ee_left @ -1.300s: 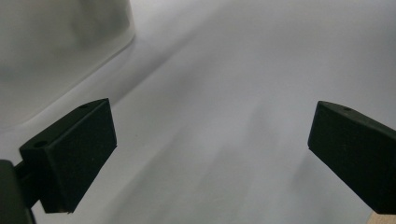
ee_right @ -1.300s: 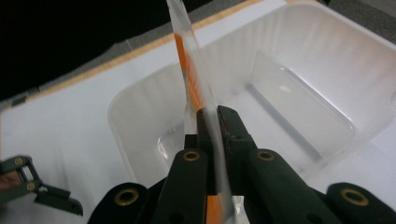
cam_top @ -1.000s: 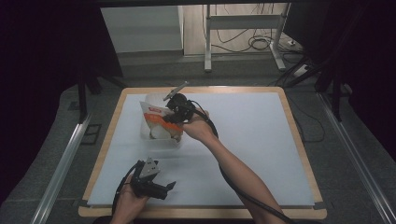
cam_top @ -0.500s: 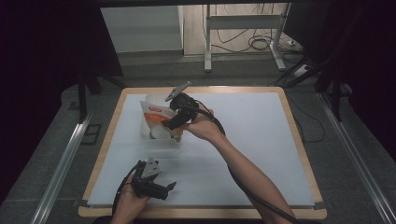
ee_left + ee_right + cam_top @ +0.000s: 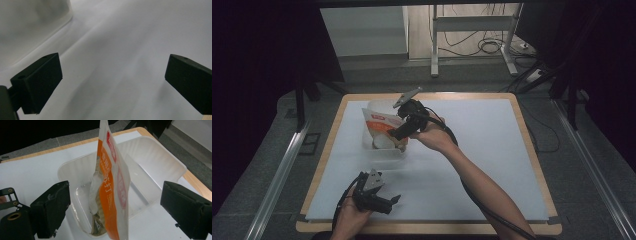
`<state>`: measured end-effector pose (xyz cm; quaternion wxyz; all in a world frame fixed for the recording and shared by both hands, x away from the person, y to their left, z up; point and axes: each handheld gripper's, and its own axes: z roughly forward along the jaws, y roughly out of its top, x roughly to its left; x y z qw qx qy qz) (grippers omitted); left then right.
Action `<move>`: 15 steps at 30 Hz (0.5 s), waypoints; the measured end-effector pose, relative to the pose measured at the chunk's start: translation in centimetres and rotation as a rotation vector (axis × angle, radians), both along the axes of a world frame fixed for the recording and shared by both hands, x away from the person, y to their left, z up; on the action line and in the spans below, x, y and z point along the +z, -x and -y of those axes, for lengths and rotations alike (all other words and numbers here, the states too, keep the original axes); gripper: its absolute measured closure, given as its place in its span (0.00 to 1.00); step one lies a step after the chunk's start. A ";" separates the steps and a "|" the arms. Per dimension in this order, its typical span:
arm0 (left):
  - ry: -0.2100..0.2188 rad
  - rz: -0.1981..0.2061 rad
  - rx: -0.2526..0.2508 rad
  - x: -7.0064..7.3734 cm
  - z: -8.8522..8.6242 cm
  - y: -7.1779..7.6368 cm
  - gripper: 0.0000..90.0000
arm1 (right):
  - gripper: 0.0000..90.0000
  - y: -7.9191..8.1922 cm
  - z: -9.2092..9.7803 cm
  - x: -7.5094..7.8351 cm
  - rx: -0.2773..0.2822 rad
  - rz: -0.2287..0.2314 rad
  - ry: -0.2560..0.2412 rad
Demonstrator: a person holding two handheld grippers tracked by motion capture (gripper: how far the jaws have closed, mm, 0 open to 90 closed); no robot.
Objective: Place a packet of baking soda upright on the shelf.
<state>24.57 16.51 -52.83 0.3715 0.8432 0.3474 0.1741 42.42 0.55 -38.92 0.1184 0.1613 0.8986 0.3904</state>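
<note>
Orange-and-white foil snack pouch (image 5: 112,195) stood upright on its edge inside the clear plastic tub (image 5: 377,147), near the far left corner of the white-topped table (image 5: 492,150), propped by the tub's wall. Left gripper (image 5: 379,200) rested at the near edge, jaws wide apart and empty, seemingly idle. Right gripper (image 5: 404,132) hovered at the tub, jaws apart either side of the pouch, apparently having released it or about to grasp.

Table (image 5: 492,165) w/ clear tub (image 5: 374,150).
</note>
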 end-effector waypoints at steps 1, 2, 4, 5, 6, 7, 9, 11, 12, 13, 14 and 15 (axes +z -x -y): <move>0.001 0.000 0.000 0.0 0.0 0.0 0.01 | 0.10 0.1 0.0 0.0 0.001 0.004 0.000; 0.001 0.000 0.001 0.0 0.0 0.0 0.01 | 0.10 0.2 0.0 0.1 -0.002 0.002 -0.003; 0.003 0.000 0.002 0.0 0.0 0.0 0.01 | 0.10 0.2 0.1 0.1 0.003 0.007 0.001; 0.002 0.001 0.001 0.0 0.0 0.0 0.01 | 0.10 0.3 0.2 0.1 -0.001 0.007 0.000; 0.001 0.001 0.001 0.0 0.0 0.0 0.01 | 0.09 0.3 0.2 0.2 -0.002 0.007 0.001; 0.000 0.000 0.001 0.0 0.0 0.0 0.01 | 0.09 0.4 0.3 0.2 -0.001 0.009 0.000; -0.001 0.001 0.001 0.0 0.0 0.0 0.01 | 0.09 0.4 0.5 0.3 0.000 0.013 -0.006; -0.001 0.001 0.001 0.0 0.0 0.0 0.01 | 0.09 0.5 0.6 0.4 -0.003 0.011 -0.009; -0.001 0.001 0.001 0.0 0.0 0.0 0.01 | 0.09 0.5 0.7 0.4 -0.004 0.011 -0.008; -0.002 0.003 0.001 0.0 0.0 0.0 0.01 | 0.09 0.6 0.8 0.4 -0.004 0.015 -0.008; -0.002 0.002 0.001 0.0 0.0 0.0 0.01 | 0.09 0.6 0.8 0.4 -0.005 0.016 -0.008; -0.002 0.002 0.001 0.0 0.0 0.0 0.01 | 0.09 0.6 0.9 0.5 -0.003 0.020 -0.009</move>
